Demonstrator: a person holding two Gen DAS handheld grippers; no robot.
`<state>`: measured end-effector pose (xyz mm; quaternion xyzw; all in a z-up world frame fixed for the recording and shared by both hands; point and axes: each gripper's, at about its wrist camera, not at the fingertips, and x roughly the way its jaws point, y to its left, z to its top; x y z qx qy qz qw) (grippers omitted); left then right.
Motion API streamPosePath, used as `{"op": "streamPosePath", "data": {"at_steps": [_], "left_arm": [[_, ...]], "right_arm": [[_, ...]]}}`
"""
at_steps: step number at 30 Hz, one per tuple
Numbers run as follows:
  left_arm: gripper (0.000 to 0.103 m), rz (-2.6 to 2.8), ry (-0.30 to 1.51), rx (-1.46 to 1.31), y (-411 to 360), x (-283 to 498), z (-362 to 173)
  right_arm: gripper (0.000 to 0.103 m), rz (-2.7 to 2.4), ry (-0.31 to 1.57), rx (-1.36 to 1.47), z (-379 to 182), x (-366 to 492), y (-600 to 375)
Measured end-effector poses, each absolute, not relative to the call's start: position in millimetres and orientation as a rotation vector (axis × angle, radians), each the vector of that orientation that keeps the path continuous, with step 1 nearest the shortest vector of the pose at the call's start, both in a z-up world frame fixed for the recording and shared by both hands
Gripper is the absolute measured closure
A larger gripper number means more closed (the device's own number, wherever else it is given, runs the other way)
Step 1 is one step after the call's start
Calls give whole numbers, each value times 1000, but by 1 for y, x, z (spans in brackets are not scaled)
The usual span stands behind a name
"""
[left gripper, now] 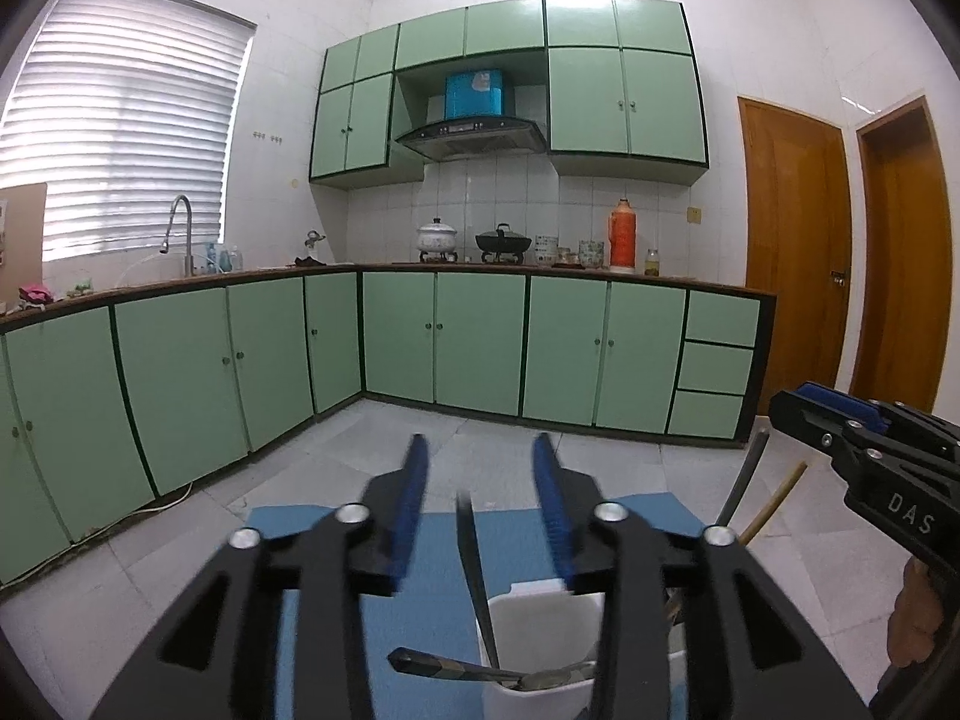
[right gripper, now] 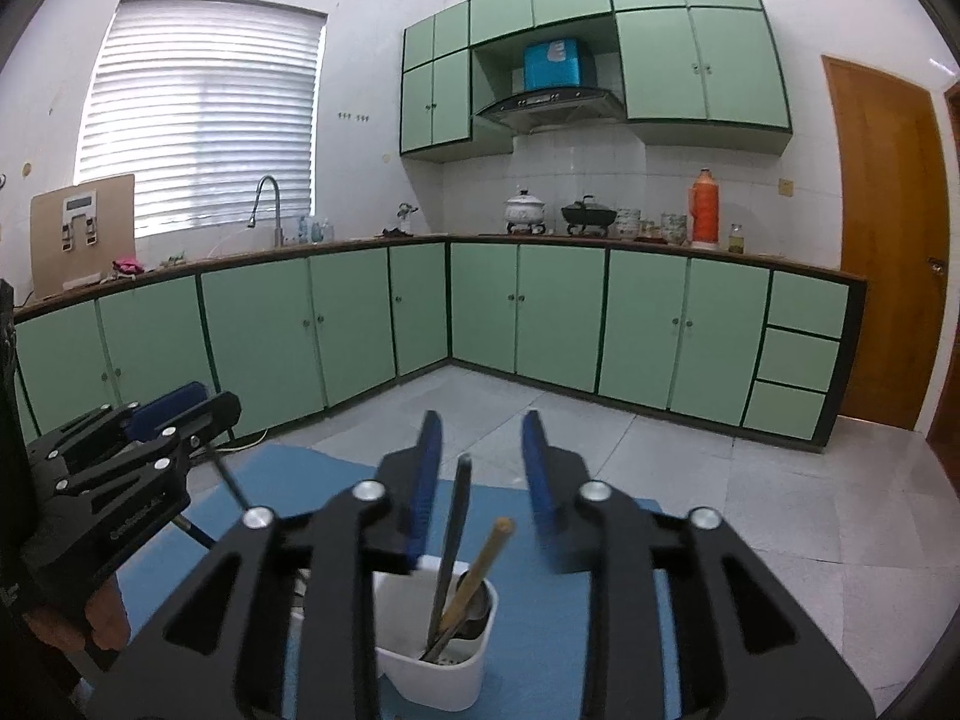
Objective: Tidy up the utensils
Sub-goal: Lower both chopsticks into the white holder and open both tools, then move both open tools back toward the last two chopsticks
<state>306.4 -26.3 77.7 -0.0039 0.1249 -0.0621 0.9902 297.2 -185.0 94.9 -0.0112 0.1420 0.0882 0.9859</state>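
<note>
Our left gripper point(left gripper: 480, 474) and right gripper point(right gripper: 480, 456) gape, holding nothing, above white holders point(right gripper: 432, 654) on the blue mat point(right gripper: 540, 630).

A blue mat point(right gripper: 540, 630) covers the surface above a pale tiled floor point(right gripper: 750, 498). A white utensil holder point(right gripper: 432, 672) stands directly on the mat, utensil handles rising from it.
</note>
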Motion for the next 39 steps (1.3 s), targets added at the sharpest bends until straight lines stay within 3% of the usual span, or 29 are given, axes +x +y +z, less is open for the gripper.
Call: {"op": "streamPosePath", "data": {"at_steps": [6, 13, 19, 39], "left_arm": [[37, -132, 219, -24, -21, 291, 84], [20, -125, 188, -29, -14, 251, 81], [13, -120, 198, -35, -12, 215, 67], [8, -109, 324, -6, -10, 110, -1]], "right_arm": [[37, 142, 259, -12, 93, 282, -193], [20, 145, 254, 6, 79, 250, -197], [17, 168, 256, 26, 65, 213, -197], [13, 186, 350, 80, -2, 112, -185]]}}
